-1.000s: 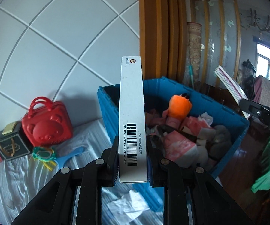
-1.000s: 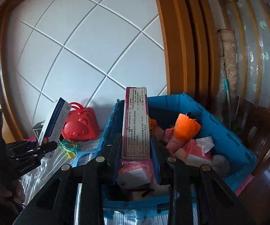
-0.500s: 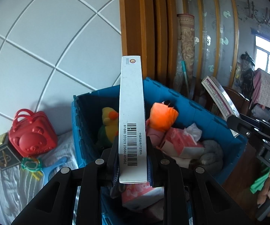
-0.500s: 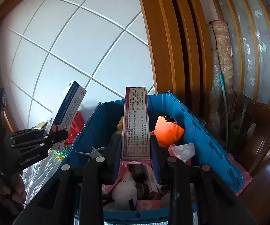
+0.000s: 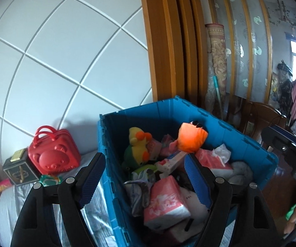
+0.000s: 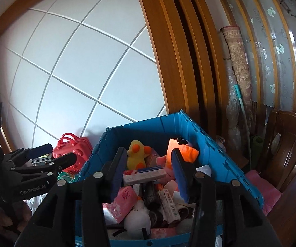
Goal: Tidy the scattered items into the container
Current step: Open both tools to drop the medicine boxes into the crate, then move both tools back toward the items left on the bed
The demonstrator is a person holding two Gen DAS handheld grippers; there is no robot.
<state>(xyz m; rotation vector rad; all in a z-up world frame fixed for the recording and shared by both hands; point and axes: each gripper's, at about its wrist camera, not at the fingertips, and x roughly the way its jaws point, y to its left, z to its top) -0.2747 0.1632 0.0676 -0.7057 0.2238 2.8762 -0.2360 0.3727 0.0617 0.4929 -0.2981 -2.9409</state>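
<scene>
From the left wrist, your left gripper [image 5: 144, 164] stood wide apart and held nothing, hanging above the near left corner of the blue crate [image 5: 257, 154]. The crate already held a yellow duck [image 5: 138, 142], tissue packs [image 5: 164, 201] and a white box [image 5: 171, 162]. A red bear case [image 5: 53, 156], a dark tin [image 5: 19, 170] and a green trinket [image 5: 49, 180] lay outside it on the bed, so some tidying remained.

From the right wrist, your right gripper [image 6: 148, 164] was also spread wide and empty above the crate, where a flat box [image 6: 144, 176] lay on the pile.

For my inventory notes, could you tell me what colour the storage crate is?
Blue plastic crate; clearest in the right wrist view.
</scene>
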